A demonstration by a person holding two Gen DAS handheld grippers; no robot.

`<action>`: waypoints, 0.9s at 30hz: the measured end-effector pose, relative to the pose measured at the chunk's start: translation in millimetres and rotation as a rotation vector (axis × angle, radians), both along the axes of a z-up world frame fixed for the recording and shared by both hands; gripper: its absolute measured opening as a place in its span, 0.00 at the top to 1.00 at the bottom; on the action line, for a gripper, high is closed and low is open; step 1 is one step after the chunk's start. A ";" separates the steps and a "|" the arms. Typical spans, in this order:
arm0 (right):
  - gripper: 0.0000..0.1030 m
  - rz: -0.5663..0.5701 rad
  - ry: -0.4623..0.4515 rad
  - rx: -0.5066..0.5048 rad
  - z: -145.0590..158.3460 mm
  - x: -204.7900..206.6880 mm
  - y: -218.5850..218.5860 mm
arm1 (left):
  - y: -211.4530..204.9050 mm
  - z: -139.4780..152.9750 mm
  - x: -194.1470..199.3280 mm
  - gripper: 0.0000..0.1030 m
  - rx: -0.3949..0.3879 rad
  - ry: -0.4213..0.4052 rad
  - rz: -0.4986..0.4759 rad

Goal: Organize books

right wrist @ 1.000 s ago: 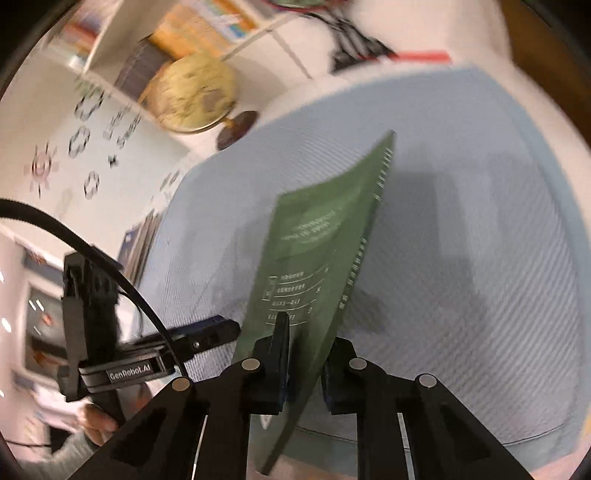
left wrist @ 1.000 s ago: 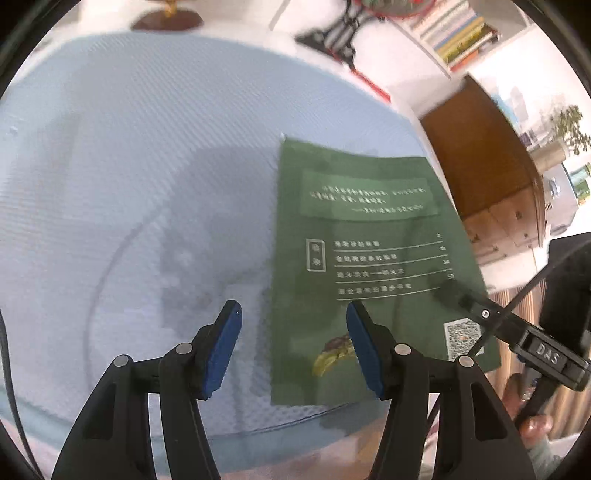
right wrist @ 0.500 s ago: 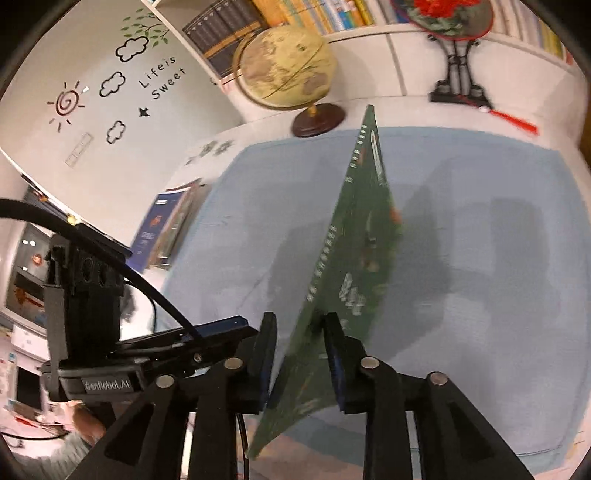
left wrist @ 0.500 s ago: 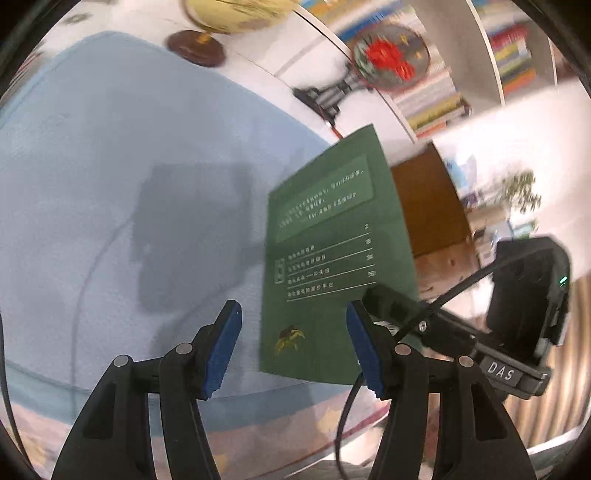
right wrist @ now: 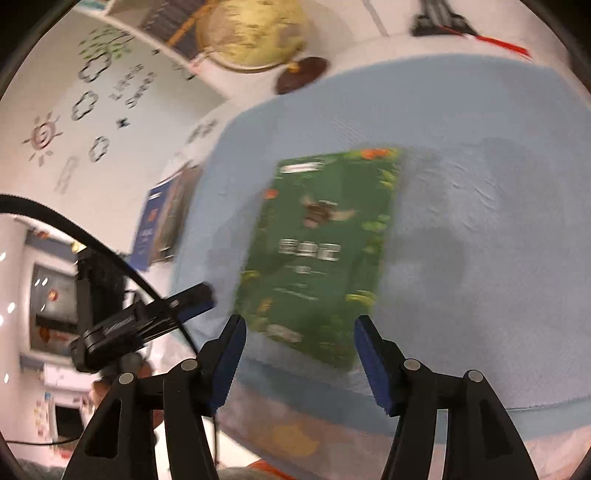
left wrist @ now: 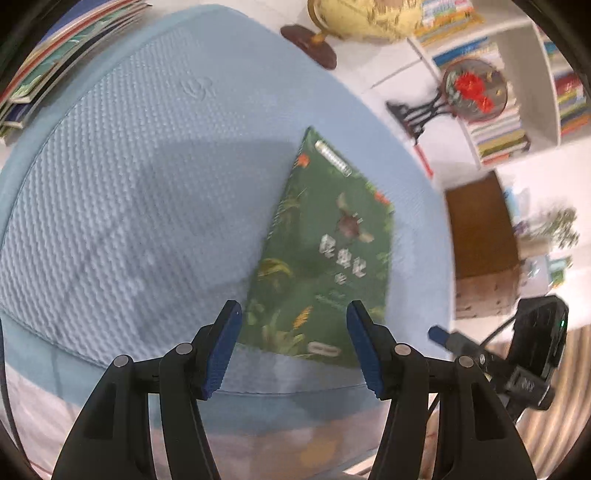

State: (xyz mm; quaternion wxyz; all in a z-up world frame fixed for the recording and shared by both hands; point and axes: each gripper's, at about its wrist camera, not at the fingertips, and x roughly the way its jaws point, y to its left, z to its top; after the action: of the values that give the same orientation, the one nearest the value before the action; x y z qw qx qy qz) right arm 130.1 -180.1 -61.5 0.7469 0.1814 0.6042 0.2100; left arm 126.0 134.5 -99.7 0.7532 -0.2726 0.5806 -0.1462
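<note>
A green book point(left wrist: 325, 251) with a leafy front cover faces up over the pale blue mat point(left wrist: 129, 184); it is blurred, so I cannot tell whether it lies fully flat. My left gripper point(left wrist: 293, 347) stands open just short of its near edge, touching nothing. In the right wrist view the same book point(right wrist: 321, 251) sits just ahead of my right gripper point(right wrist: 299, 354), whose jaws are opening, with the pads clear of the cover. Each gripper shows at the edge of the other's view.
A stack of books point(left wrist: 44, 74) lies off the mat's far left corner, seen too as the stack point(right wrist: 159, 229). A globe point(left wrist: 362, 18) and a red ornament on a black stand point(left wrist: 469, 92) stand behind the mat. Bookshelves point(left wrist: 517, 110) and a wooden cabinet point(left wrist: 480, 229) are at right.
The right gripper held the green book up on edge and has now let it go; the book has turned over, front cover up. Both views have swung, and the book stack has come into sight.
</note>
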 end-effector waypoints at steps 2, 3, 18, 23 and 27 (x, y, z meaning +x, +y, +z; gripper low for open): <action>0.43 -0.039 0.005 -0.073 -16.1 1.4 -6.6 | -6.7 -5.8 3.3 0.46 0.030 0.004 -0.023; 0.45 -0.054 0.002 -0.115 -26.0 2.7 -8.4 | -8.9 -8.1 5.1 0.46 0.050 0.004 -0.027; 0.59 -0.110 0.022 -0.153 -58.3 -9.1 28.5 | -23.8 -14.9 12.4 0.46 0.180 -0.041 -0.198; 0.59 -0.097 0.010 -0.214 -58.9 -22.7 47.6 | -21.8 -15.4 -1.6 0.46 0.179 -0.053 -0.240; 0.59 -0.116 0.017 -0.212 -59.3 -31.4 45.3 | -17.3 -16.7 -17.5 0.46 0.134 -0.043 -0.269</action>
State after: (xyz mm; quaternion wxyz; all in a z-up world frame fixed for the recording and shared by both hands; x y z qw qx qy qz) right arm 98.7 -134.8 -120.8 0.7676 0.1376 0.6180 0.0998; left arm 108.5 117.2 -116.4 0.7556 -0.1383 0.6039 -0.2127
